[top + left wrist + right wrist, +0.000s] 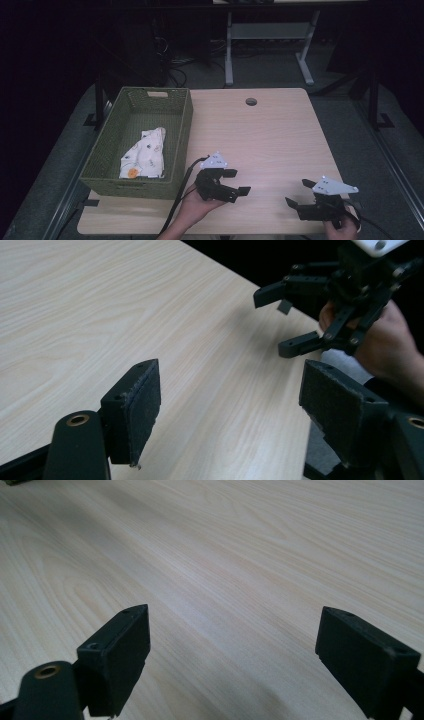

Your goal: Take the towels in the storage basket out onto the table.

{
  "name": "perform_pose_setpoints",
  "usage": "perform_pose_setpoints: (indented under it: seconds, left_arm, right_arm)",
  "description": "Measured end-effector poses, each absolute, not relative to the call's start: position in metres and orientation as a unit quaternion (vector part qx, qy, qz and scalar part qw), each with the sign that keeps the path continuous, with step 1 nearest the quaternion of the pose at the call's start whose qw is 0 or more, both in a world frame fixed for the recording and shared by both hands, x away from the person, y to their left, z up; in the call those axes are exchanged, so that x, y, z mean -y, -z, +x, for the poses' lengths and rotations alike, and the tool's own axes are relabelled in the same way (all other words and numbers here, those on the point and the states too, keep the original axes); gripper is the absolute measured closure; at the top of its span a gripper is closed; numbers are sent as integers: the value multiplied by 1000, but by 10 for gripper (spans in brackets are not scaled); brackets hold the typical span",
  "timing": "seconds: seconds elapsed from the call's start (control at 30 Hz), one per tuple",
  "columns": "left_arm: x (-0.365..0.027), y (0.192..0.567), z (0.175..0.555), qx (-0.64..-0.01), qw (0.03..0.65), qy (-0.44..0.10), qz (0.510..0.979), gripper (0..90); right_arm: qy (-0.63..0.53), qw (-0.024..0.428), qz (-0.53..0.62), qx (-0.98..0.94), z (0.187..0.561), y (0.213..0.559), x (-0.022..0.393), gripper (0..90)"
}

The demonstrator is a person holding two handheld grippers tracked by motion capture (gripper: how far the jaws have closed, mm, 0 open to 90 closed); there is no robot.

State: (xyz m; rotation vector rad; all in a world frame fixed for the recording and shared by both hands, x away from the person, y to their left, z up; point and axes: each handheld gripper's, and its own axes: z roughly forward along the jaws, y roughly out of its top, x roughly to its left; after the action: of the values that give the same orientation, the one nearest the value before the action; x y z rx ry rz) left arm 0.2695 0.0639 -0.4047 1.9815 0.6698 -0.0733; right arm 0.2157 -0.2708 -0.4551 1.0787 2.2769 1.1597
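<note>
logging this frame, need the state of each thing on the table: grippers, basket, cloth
left gripper: open, nothing between its jaws, held over the table near the front edge
right gripper: open, nothing between its jaws, held low at the table's front right
green basket: upright on the table's left side, holds the cloth
patterned cloth: crumpled, lying inside the basket, untouched
table: bare wood between basket and grippers

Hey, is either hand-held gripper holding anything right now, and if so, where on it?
Nothing. The left hand-held gripper and right hand-held gripper are both open and empty above the table.
</note>
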Motion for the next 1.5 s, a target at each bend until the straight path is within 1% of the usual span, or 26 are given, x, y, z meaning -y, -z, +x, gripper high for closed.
perform_pose_setpoints:
  seconds: [0.17, 0.3, 0.43, 0.63, 0.8, 0.87, 1.13, 1.27, 1.33, 1.5]
  left_arm:
    - [-66, 396, 272, -279, 504, 37, 817, 245]
    - [-69, 385, 276, -276, 502, 31, 819, 243]
    - [-74, 375, 283, -282, 509, 41, 813, 243]
    - [-84, 361, 299, -299, 517, 44, 801, 243]
    - [-96, 353, 315, -319, 515, 64, 793, 241]
    - [-99, 351, 317, -320, 515, 64, 793, 241]
    - [-121, 335, 334, -337, 526, 78, 777, 236]
    - [-135, 329, 340, -348, 525, 69, 774, 232]
    - [-147, 327, 344, -357, 539, 83, 758, 232]
    - [-161, 326, 347, -365, 541, 90, 753, 232]
  right_arm:
    - [-413, 187, 382, -805, 215, 455, 272, 140]
    - [-412, 184, 383, -806, 215, 455, 272, 140]
    - [-414, 187, 380, -806, 215, 454, 272, 140]
    - [-414, 185, 381, -806, 215, 454, 272, 140]
    - [-413, 185, 381, -806, 215, 455, 273, 140]
    - [-413, 186, 380, -807, 215, 455, 273, 140]
    - [-414, 185, 380, -807, 215, 454, 273, 140]
    - [-413, 183, 378, -808, 214, 454, 273, 140]
    - [-413, 183, 379, -808, 214, 454, 273, 140]
    - [-412, 184, 378, -808, 214, 454, 272, 140]
